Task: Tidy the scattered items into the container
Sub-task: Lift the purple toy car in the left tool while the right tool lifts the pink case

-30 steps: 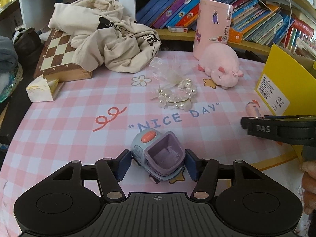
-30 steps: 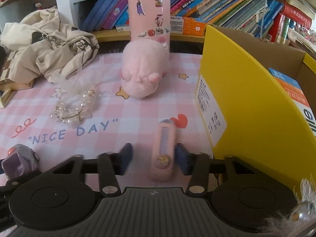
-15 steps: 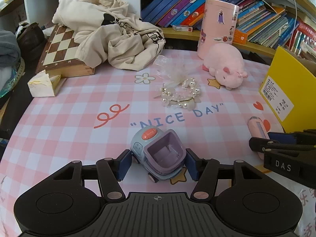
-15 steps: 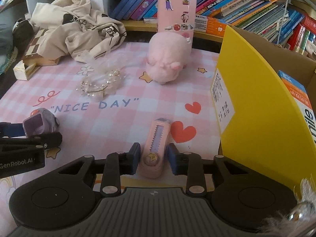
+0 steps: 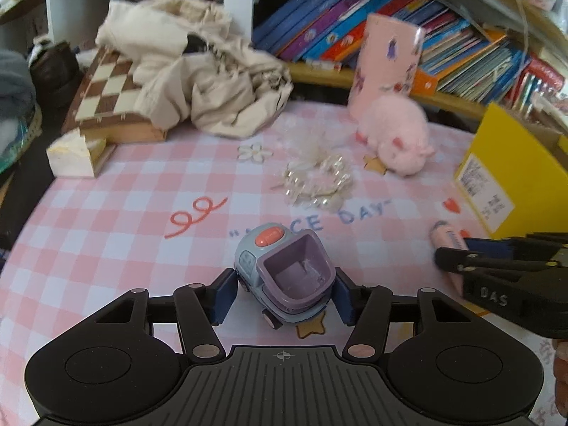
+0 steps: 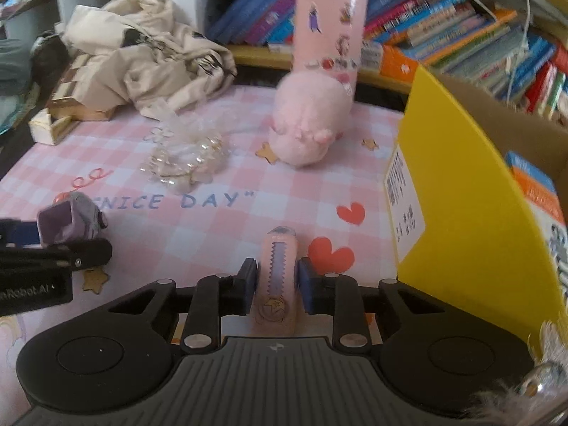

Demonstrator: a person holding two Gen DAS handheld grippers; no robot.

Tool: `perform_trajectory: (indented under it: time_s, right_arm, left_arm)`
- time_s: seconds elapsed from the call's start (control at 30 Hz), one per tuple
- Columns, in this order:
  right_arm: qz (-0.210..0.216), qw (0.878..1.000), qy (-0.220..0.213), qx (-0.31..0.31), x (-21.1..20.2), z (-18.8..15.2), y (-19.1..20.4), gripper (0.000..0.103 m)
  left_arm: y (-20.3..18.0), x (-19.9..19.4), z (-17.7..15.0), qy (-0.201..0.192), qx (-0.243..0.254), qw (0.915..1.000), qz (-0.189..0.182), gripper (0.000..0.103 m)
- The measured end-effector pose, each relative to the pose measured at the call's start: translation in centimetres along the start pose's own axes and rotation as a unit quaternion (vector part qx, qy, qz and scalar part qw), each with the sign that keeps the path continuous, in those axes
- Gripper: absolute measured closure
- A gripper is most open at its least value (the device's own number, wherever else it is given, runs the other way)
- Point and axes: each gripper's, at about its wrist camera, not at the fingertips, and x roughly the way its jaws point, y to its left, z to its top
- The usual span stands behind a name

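1. The yellow container [image 6: 461, 191] stands at the table's [image 5: 106, 220] right edge, its top open; carry each item up over the near wall before letting go.
2. The left gripper [image 5: 283, 289] has its fingers closed on the toy truck [image 5: 285, 277] near the front edge; the grip looks snug, so lift level.
3. The right gripper [image 6: 273, 285] pinches the pink case [image 6: 277, 284] just beside the container; I'd drop this one first.

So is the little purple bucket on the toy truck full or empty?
Empty. Left wrist view looks straight into the toy truck bucket: only bare purple floor.
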Motion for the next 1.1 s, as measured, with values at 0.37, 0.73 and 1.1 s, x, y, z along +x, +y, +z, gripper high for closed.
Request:
perform_trajectory:
  time_s: [0.37,0.73,1.1]
  right_arm:
    - [0.06,0.998,0.03,-0.002,-2.6,-0.6,0.5,0.079]
    - [0.065,0.998,0.011,-0.017,-7.1,-2.5,0.9,0.079]
    - [0.053,0.998,-0.018,-0.003,-11.1,-4.7,1.3,0.079]
  left_arm:
    - [0.0,-3.4,-1.0,-0.002,-0.015,0.9996,-0.024,0.047]
    - [0.0,-8.2,-2.7,-0.022,-0.014,0.999,-0.035,0.047]
    - [-0.3,-12.3,-5.1,-0.041,-0.008,0.9978,-0.051,0.047]
